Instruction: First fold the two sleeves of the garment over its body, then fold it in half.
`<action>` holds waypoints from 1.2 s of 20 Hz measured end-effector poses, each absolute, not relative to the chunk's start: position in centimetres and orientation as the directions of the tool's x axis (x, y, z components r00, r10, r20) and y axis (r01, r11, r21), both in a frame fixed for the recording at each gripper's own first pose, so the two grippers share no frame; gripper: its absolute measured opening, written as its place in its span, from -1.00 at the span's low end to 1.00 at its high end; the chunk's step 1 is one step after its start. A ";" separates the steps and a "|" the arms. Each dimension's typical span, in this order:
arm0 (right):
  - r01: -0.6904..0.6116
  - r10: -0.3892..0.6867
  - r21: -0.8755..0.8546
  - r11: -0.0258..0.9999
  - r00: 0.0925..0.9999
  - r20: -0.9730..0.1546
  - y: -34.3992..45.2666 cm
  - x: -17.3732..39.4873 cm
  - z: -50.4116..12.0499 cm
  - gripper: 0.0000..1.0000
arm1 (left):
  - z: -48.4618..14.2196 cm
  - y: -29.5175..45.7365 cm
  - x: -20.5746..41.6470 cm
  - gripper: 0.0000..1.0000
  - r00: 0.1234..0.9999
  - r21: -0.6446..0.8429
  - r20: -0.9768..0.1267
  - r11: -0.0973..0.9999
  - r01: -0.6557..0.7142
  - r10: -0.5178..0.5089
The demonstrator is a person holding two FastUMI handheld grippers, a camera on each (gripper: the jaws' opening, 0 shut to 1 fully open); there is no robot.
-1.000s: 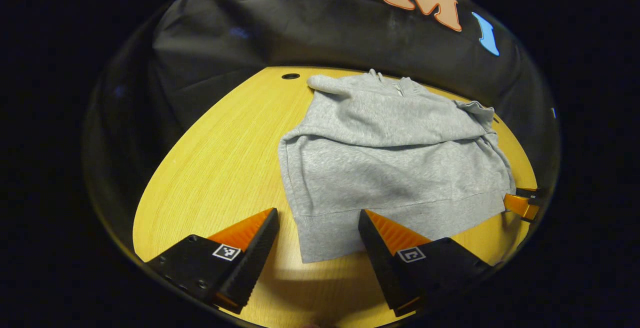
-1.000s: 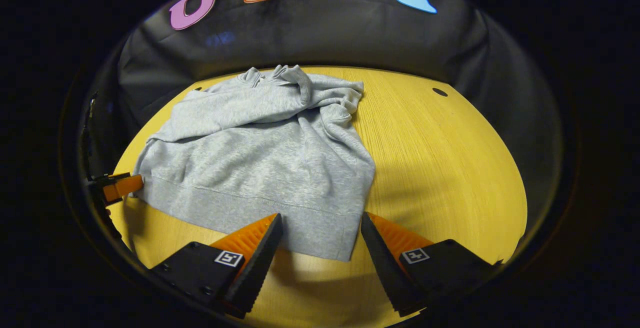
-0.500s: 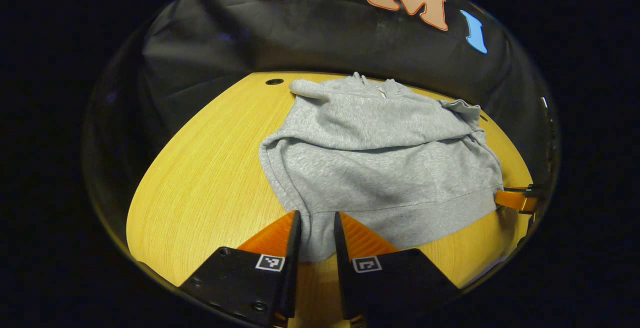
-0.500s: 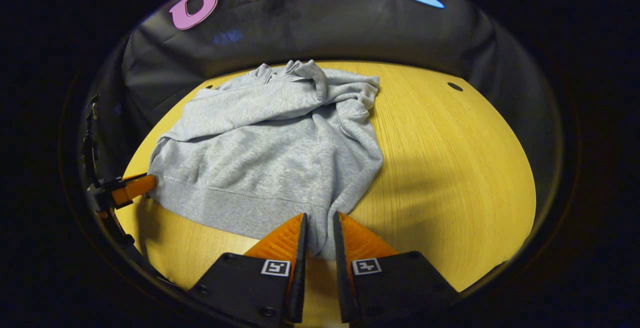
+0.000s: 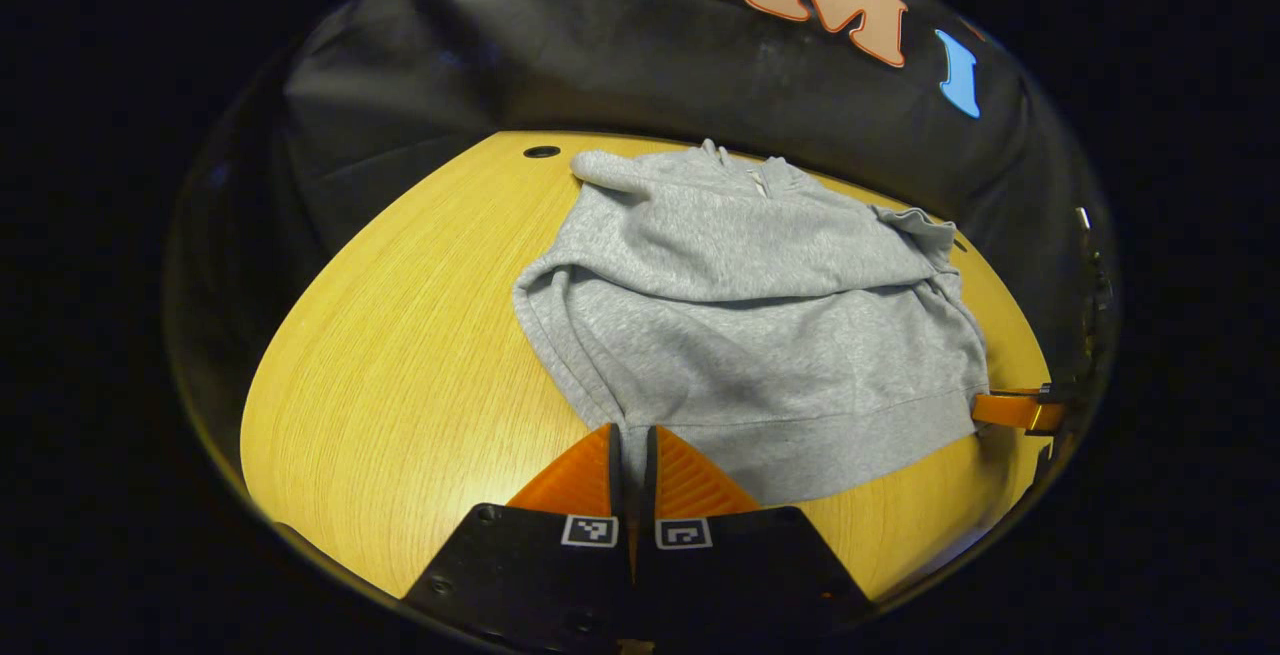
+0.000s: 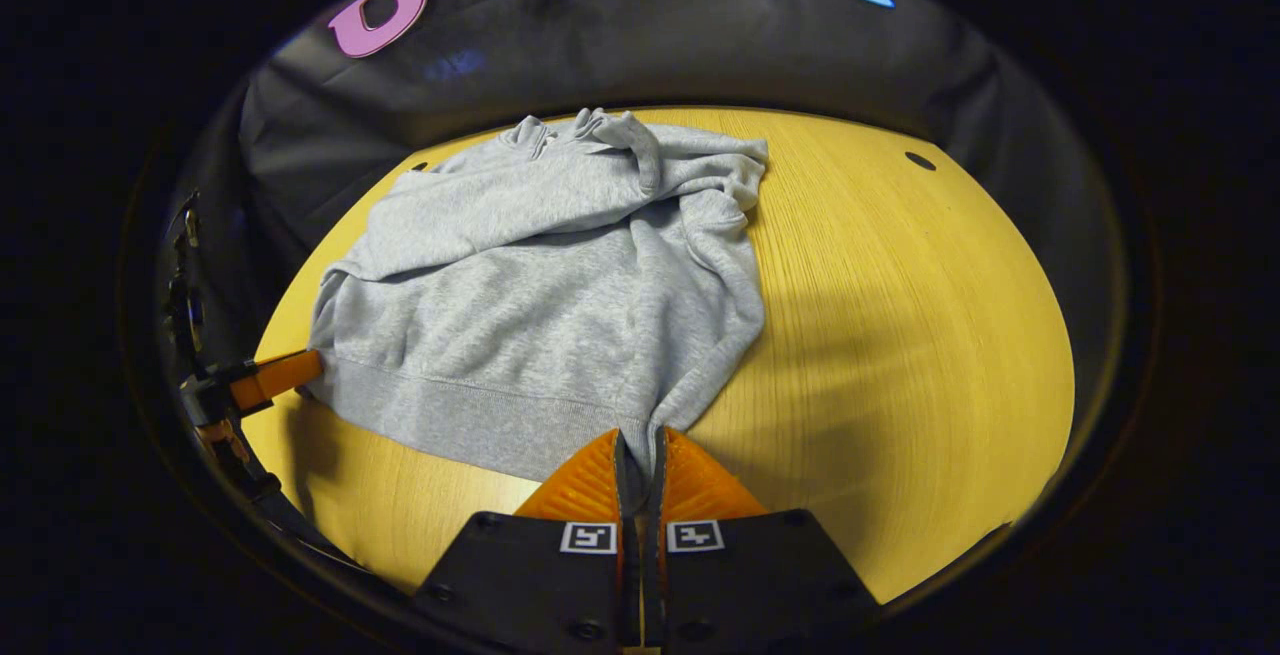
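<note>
Sweatshirt [image 5: 760,335], grey, lies on the yellow wooden table [image 5: 400,355], hem toward the grippers, collar toward the black cloth wall [image 5: 600,65] at the back. Both sleeves are already folded across the upper body: in the left gripper view one sleeve [image 5: 740,245] runs as a wide band across the chest; in the right gripper view the other sleeve [image 6: 650,150] sits bunched near the collar on the right side. Body is not folded in half yet.

Left gripper [image 5: 632,435] is at the hem's left corner, fingers clenched with the ribbed hem cloth pinched between them; cloth edge rises into the gap between the tips. Right gripper [image 6: 640,440] is at the hem's right corner, fingers likewise closed on the hem fabric, a fold of it pulled up between the tips.

Each view also catches the other gripper far off: the right one at the right edge of the left gripper view, touching the hem corner; the left one at the left edge of the right gripper view, also at the hem corner. Hem between the two corners lies flat on the table. Small dark hole [image 5: 541,151] in the tabletop near the back left corner in the left gripper view.
</note>
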State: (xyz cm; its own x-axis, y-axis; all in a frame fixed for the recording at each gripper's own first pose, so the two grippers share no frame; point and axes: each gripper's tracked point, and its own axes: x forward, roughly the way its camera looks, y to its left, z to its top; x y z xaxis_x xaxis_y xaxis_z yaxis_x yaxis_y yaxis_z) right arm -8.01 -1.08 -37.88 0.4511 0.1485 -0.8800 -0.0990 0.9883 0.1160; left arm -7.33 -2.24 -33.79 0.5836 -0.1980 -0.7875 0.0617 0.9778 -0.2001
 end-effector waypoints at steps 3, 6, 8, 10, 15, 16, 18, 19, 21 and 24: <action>-0.112 0.170 0.134 0.985 0.433 -0.885 -1.1 -8.4 -37.6 -0.92 | -33.7 -2.3 -7.9 -1.00 0.557 -0.214 -0.804 0.975 0.056 -0.209; -0.113 0.192 0.159 0.981 0.414 -0.890 -0.8 -8.2 -37.4 -0.92 | -33.8 -2.0 -7.3 -1.00 0.538 -0.215 -0.817 0.975 0.053 -0.210; -0.099 0.221 0.197 0.975 0.415 -0.883 -0.4 -7.9 -36.7 -0.92 | -33.6 -2.0 -7.1 -1.00 0.530 -0.229 -0.821 0.973 0.035 -0.212; -0.072 0.245 0.238 0.969 0.444 -0.862 -0.2 -7.2 -35.3 -0.92 | -32.8 -2.0 -6.8 -1.00 0.544 -0.249 -0.811 0.968 0.010 -0.214; -0.076 0.293 0.297 0.952 0.515 -0.805 0.6 -4.7 -31.2 -0.92 | -29.8 -2.5 -5.1 -1.00 0.584 -0.307 -0.773 0.952 -0.004 -0.247; -0.074 0.304 0.314 0.947 0.528 -0.793 0.8 -4.1 -30.4 -0.92 | -29.3 -2.6 -4.4 -1.00 0.593 -0.311 -0.766 0.950 0.001 -0.251; -0.060 0.320 0.344 0.937 0.545 -0.775 1.1 -3.0 -29.3 -0.92 | -27.9 -2.8 -3.4 -1.00 0.609 -0.327 -0.748 0.945 0.006 -0.263; -0.052 0.327 0.360 0.932 0.552 -0.767 1.1 -2.4 -28.6 -0.92 | -27.1 -2.9 -2.9 -1.00 0.617 -0.337 -0.739 0.942 0.009 -0.270; -0.026 0.338 0.395 0.918 0.570 -0.748 1.1 -0.9 -27.6 -0.92 | -26.1 -3.1 -1.8 -1.00 0.627 -0.352 -0.725 0.936 0.016 -0.283; 0.000 0.351 0.437 0.899 0.597 -0.722 0.9 1.5 -26.3 -0.92 | -24.9 -3.2 0.4 -1.00 0.646 -0.372 -0.703 0.928 0.023 -0.297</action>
